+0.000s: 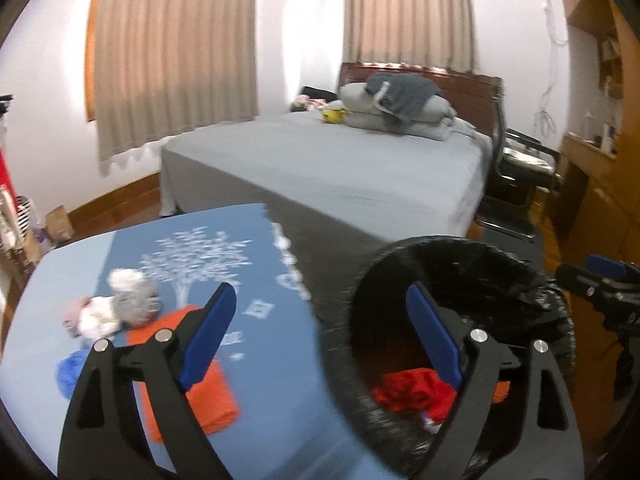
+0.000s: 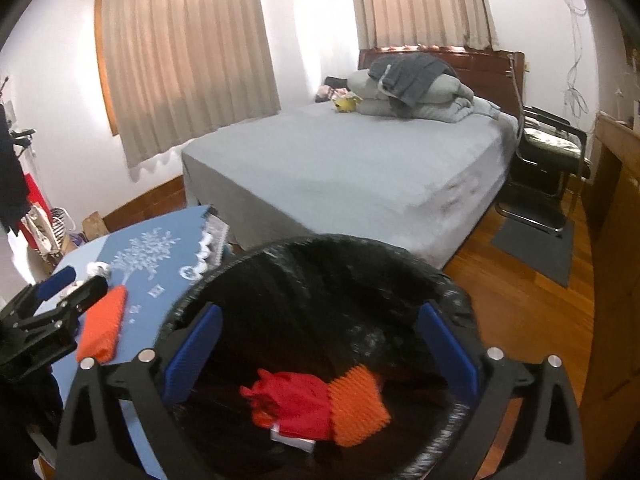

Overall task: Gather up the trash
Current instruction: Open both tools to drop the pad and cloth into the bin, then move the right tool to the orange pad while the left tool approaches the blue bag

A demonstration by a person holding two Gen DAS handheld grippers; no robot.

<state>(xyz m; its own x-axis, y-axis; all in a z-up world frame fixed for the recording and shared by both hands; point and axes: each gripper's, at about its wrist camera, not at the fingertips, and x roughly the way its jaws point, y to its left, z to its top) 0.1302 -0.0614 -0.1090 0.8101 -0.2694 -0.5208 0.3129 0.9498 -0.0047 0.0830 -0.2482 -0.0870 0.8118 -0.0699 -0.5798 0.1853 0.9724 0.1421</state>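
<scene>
both sets of jaws stand wide apart with nothing between the pads.

left wrist view: the left gripper [image 1: 320, 336] straddles the edge of the desk [image 1: 280, 380], which wears a blue cloth printed with a white tree. its left finger sits over the cloth and its right finger over the mouth of the bin [image 1: 460, 320], a round one lined with a black bag, standing just beside the desk. on the cloth lie an orange ribbed piece [image 1: 208, 404], partly hidden by the left finger, a clump of white and grey crumpled paper [image 1: 116, 308] just beyond it, and a blue scrap [image 1: 66, 372] near the desk's left edge. inside the bin a red crumpled piece [image 1: 412, 392] shows at the bottom. the right gripper [image 1: 604, 280] appears at the right edge, beyond the bin. a bed [image 1: 340, 168] with grey sheets fills the background.

right wrist view: the right gripper [image 2: 320, 352] hangs directly over the bin [image 2: 452, 292], looking down into it. at the bottom lie the red crumpled piece [image 2: 292, 404] and, touching it on the right, an orange ribbed scrap [image 2: 356, 404]. to the left, the left gripper [image 2: 68, 284] hovers over the desk [image 2: 168, 280], close to the orange ribbed piece [image 2: 104, 328] on the cloth; its opening is hard to judge from this side.
</scene>
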